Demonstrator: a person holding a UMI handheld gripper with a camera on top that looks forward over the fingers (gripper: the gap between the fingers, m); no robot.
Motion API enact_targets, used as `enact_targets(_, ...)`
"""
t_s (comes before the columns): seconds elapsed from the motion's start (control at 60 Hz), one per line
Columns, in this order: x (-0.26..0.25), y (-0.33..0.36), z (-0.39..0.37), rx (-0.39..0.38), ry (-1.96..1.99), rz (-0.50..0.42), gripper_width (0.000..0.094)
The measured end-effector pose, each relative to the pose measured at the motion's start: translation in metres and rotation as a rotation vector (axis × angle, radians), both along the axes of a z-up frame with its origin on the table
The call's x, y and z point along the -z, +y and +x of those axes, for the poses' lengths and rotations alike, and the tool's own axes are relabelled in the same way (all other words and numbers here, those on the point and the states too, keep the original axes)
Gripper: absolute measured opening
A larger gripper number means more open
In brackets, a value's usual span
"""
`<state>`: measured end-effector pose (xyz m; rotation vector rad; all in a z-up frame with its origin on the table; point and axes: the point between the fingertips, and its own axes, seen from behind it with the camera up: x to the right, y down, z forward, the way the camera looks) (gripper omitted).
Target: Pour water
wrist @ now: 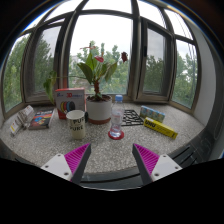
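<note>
Gripper (110, 160) hangs above the near edge of the worktop (100, 152), its two fingers spread wide with nothing between them; the pink pads (77, 157) face each other across bare stone. It looks held back and level so that the whole sill stays in sight before a reach.

Pouring needs a vessel, and the likeliest candidates stand just ahead of the fingers, near the middle of the worktop: a pale cup (76, 122) with a pattern, and to its right a small clear glass (116, 126) on a pink base. Which holds water I cannot tell. Both stand upright and apart from each other, leaving room for fingers at either side.

Behind them a white pot (99, 107) carries a flowering plant (97, 68), set toward the window for light, and probably what gets watered. A pink box (69, 99) stands to its left, and a yellow box (159, 127) lies toward the right edge.
</note>
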<state>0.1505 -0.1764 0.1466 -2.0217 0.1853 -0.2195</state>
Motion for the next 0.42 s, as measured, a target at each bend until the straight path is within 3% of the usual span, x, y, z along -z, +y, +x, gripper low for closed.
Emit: enact_targets(0.417, -0.009, -0.041, 0.002, 0.048, -0.066, -0.006, 0.0853)
